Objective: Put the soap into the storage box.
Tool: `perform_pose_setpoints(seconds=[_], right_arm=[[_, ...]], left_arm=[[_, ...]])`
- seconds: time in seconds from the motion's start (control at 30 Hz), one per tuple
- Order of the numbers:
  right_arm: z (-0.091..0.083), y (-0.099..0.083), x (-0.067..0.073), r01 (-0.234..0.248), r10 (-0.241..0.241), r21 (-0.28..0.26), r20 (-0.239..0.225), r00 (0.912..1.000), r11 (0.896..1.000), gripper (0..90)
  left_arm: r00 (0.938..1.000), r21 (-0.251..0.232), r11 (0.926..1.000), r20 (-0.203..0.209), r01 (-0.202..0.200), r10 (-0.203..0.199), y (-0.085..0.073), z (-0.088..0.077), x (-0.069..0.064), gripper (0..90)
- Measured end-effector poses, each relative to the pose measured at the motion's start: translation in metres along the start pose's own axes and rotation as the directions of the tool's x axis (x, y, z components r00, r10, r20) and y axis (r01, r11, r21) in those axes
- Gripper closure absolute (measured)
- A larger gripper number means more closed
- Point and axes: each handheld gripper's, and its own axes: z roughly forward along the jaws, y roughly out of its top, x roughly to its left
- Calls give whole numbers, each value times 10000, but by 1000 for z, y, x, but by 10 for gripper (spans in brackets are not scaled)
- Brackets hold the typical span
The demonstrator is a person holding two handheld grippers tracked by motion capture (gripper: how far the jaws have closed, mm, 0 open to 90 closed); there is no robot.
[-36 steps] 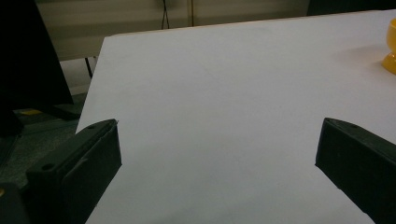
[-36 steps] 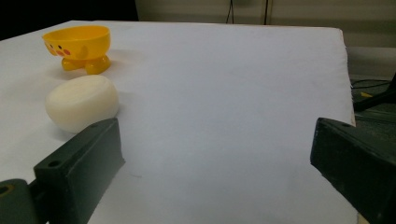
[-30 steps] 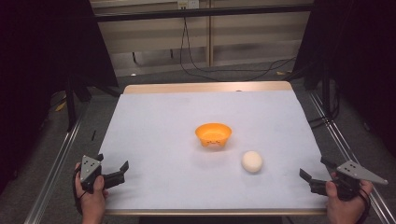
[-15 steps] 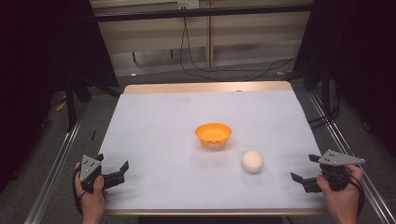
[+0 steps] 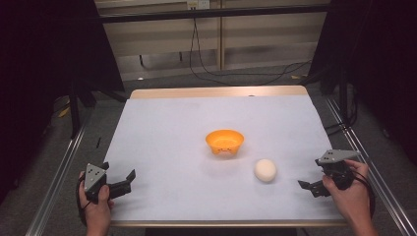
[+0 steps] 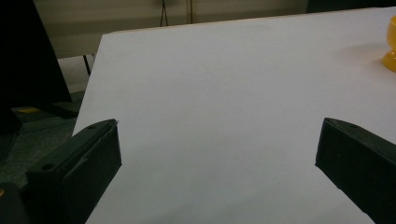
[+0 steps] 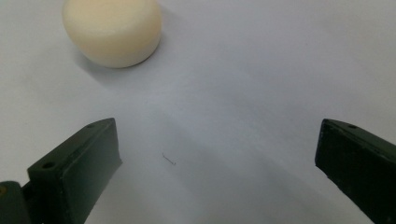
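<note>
An orange bowl (image 5: 224,141) stands near the middle of the white table (image 5: 172,128); its edge also shows in the left gripper view (image 6: 391,46). A cream ball-like lump (image 5: 265,170) lies on the table to the bowl's near right. My right gripper (image 5: 309,187) is to the right of the lump and apart from it, pointing toward it. Its jaws have just been opening and stand open with nothing between them (image 7: 217,126); the lump (image 7: 112,30) lies ahead and to the left. My left gripper (image 5: 129,181) rests open and empty at the near left (image 6: 218,126).
The table's front edge (image 5: 221,223) runs just below both hands. Metal rails (image 5: 54,177) flank the table on each side. Cables trail on the floor (image 5: 231,73) beyond the far edge.
The right hand has moved left and a little away from the front edge, toward the cream lump. The left hand has stayed where it was.
</note>
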Motion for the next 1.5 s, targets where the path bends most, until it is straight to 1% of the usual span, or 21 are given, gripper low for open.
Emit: perform_pose_setpoints(seconds=[0.03, 0.1, 0.13, 0.2, 0.5, 0.57, 0.7, 0.73, 0.87, 0.9, 0.93, 0.97, 1.03, 1.07, 1.1, 1.23, 1.3, 1.33, 1.43, 1.47, 1.5], right_arm=[[1, 2, 0, -56, 57, 74, -184, 9998, 10000, 0], [4, 5, 0, -16, 21, 153, -357, 9994, 9999, 0], [5, 6, 0, 84, -74, 328, -292, 9995, 9994, 0], [8, 10, 0, 243, -222, 466, -468, 9987, 9986, 0], [14, 23, 2, 560, -499, 890, -694, 9963, 9945, 0], [16, 26, 3, 673, -588, 1017, -844, 9947, 9925, 0], [19, 30, 3, 711, -601, 1126, -981, 9934, 9911, 0], [19, 31, 4, 650, -531, 1186, -1010, 9935, 9908, 0], [22, 36, 5, 881, -747, 1177, -1140, 9907, 9891, 0], [22, 39, 7, 855, -708, 1283, -1152, 9908, 9880, 0], [23, 41, 6, 1046, -893, 1264, -1215, 9886, 9865, 0], [23, 41, 6, 1046, -893, 1264, -1215, 9886, 9865, 0], [25, 43, 8, 1033, -855, 1385, -1289, 9880, 9850, 0], [26, 45, 9, 1148, -971, 1368, -1295, 9868, 9839, 0], [27, 47, 10, 1164, -961, 1464, -1386, 9857, 9824, 0], [31, 51, 12, 1299, -1086, 1417, -1491, 9828, 9814, 0], [33, 54, 13, 1382, -1164, 1443, -1499, 9818, 9798, 0], [34, 58, 14, 1434, -1188, 1512, -1608, 9798, 9780, 0], [35, 61, 16, 1444, -1185, 1619, -1600, 9800, 9762, 0], [36, 62, 16, 1470, -1219, 1516, -1632, 9790, 9775, 0], [36, 64, 17, 1477, -1210, 1634, -1631, 9792, 9754, 0]], left_arm=[[10000, 33, 10000, 8, -73, 73, 0, 0, 0, 0], [10000, 28, 10000, 8, -79, 79, 0, 0, 0, 0], [10000, 28, 10000, 11, -79, 79, 0, 0, 0, 0], [10000, 27, 10000, 12, -83, 83, 0, 0, 0, 0], [10000, -4, 10000, -37, -82, 82, 0, 0, 0, 0], [9999, 38, 9999, -34, -127, 127, 0, 0, 0, 0], [9999, 38, 9999, -33, -131, 132, 0, 0, 0, 0], [10000, 31, 10000, -16, -91, 91, 0, 0, -1, 0], [9999, 29, 9999, -29, -141, 141, 0, 0, 0, 0], [10000, 31, 10000, -18, -92, 92, 0, 0, -1, 0], [9999, 31, 9999, -9, -122, 122, 0, 0, -1, 0], [10000, 23, 10000, -6, -78, 78, 0, 0, -1, 0], [9999, 29, 9999, -28, -142, 142, 0, 0, 0, 0], [9999, 29, 9999, -20, -135, 135, 0, 0, 0, 0], [9999, 35, 9999, -36, -138, 138, 0, 0, 0, 0], [10000, 31, 10000, -9, -73, 73, 0, 0, -1, 0], [10000, 29, 10000, -1, -78, 78, 0, 0, -1, 0], [9999, 37, 9999, -33, -144, 145, 0, 0, 0, 0], [9999, 35, 9999, -15, -132, 132, 0, 0, 0, 0], [10000, 29, 10000, 4, -73, 73, 0, 0, -1, 0], [10000, 34, 10000, -8, -80, 80, 0, 0, -1, 0]])
